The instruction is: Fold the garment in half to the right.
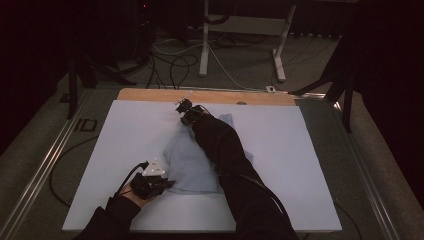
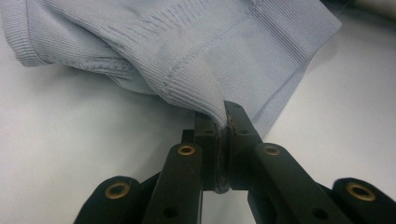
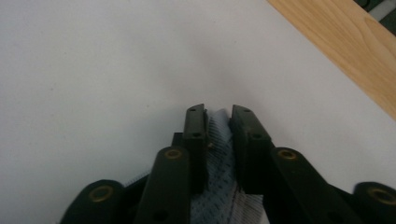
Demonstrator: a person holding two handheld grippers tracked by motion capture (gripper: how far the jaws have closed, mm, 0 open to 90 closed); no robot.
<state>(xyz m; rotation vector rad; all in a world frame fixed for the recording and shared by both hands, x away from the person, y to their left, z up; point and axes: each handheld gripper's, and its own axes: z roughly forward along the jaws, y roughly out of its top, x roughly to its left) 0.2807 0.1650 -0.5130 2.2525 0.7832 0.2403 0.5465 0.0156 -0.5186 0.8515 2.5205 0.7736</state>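
Pale-blue knit garment (image 1: pixel 192 165) lies between both tongs, left tongs (image 2: pixel 226 122) clamped on its hem, right tongs (image 3: pixel 218 122) pinching its far edge.

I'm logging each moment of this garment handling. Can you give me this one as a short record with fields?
surface: white board on a wooden table
garment: light blue knit garment, crumpled mid-board
left gripper: shut on a ribbed fold of the garment at its near edge
right gripper: at the garment's far end, cloth between its jaws, pads seem to press on it
person: dark sleeve lying across the garment
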